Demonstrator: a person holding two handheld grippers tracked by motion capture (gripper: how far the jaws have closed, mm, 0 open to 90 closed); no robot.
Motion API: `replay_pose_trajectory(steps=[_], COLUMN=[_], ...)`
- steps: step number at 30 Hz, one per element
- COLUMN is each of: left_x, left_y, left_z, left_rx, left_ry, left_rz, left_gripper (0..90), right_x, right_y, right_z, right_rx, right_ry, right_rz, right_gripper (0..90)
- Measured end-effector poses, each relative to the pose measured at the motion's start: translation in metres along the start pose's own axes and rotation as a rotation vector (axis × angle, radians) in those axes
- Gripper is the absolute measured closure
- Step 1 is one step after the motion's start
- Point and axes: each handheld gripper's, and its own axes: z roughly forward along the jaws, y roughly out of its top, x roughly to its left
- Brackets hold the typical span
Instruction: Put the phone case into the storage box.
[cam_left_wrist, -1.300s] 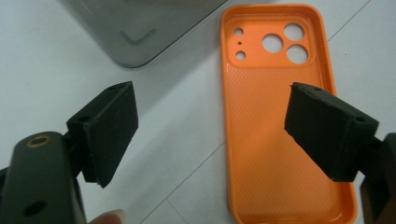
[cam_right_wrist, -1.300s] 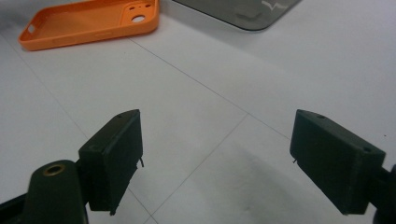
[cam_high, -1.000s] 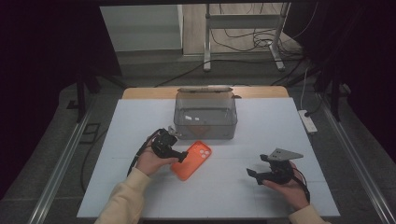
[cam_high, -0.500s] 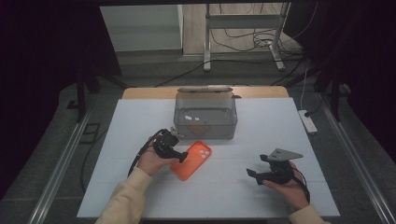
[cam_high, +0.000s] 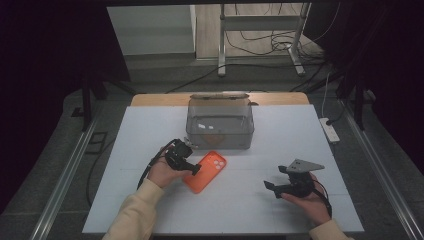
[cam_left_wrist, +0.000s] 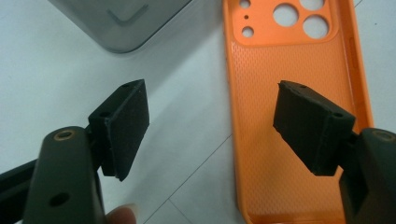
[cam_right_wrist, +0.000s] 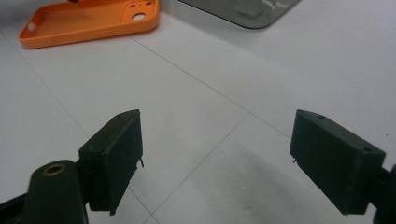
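Observation:
An orange phone case (cam_high: 205, 171) lies inner side up on the white table, in front of a grey translucent box (cam_high: 220, 120). My left gripper (cam_high: 192, 167) rests at the case's left side. In the left gripper view one jaw hangs over the bare table and the other over the case (cam_left_wrist: 289, 60), with the case's long edge between them. The jaws of my left gripper (cam_left_wrist: 210, 100) have just been closing a little, and the pads press on nothing. My right gripper (cam_high: 270, 186) stands open over bare table at the front right. From my right gripper (cam_right_wrist: 217, 126), the case (cam_right_wrist: 88, 18) lies far off.
The grey box (cam_left_wrist: 116, 23) stands at the table's back middle, and its corner (cam_right_wrist: 243, 9) is in the right gripper view. The white table top (cam_high: 280, 145) has thin seam lines. A power strip (cam_high: 330, 130) lies off the right edge.

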Motion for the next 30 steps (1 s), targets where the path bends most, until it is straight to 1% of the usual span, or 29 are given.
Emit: replay_pose_trajectory(steps=[2,6,10,14,15,19,26,30], left_x=[-0.0003,-0.0006,-0.0007,-0.0007,-0.0006,-0.0012,-0.0010,-0.0009], left_y=[0.0000,-0.0001,-0.0002,-0.0003,-0.0005,-0.0007,-0.0008,-0.0007], left_z=[0.0013,0.0026,0.0029,0.0035,0.0040,0.0051,0.0055,0.0057], left_rx=[0.008,0.020,0.022,0.025,0.030,0.037,0.043,0.047], left_ry=[-0.008,-0.009,-0.020,-0.023,-0.027,-0.032,-0.028,-0.034], left_rz=[0.002,0.011,0.013,0.013,0.019,0.026,0.022,0.021], left_gripper=[28.8,30.2,33.6,35.9,38.0,41.5,44.4,46.8], right_x=[-0.0001,-0.0002,-0.0001,0.0000,-0.0002,-0.0004,-0.0003,-0.0003], right_y=[-0.0001,-0.0001,-0.0002,0.0001,-0.0001,0.0000,0.0001,0.0001], right_z=[0.0000,0.0000,0.0002,-0.0002,0.0000,0.0000,-0.0004,-0.0004], right_rx=[-0.001,0.000,0.003,0.005,0.002,-0.002,-0.003,-0.002], right_ry=[0.002,0.002,0.002,-0.002,0.001,0.000,0.000,0.000], right_rz=[0.001,0.001,0.002,0.001,0.002,0.003,0.002,0.002], right_gripper=[17.3,17.3,17.3,17.3,17.3,17.3,17.3,17.3])
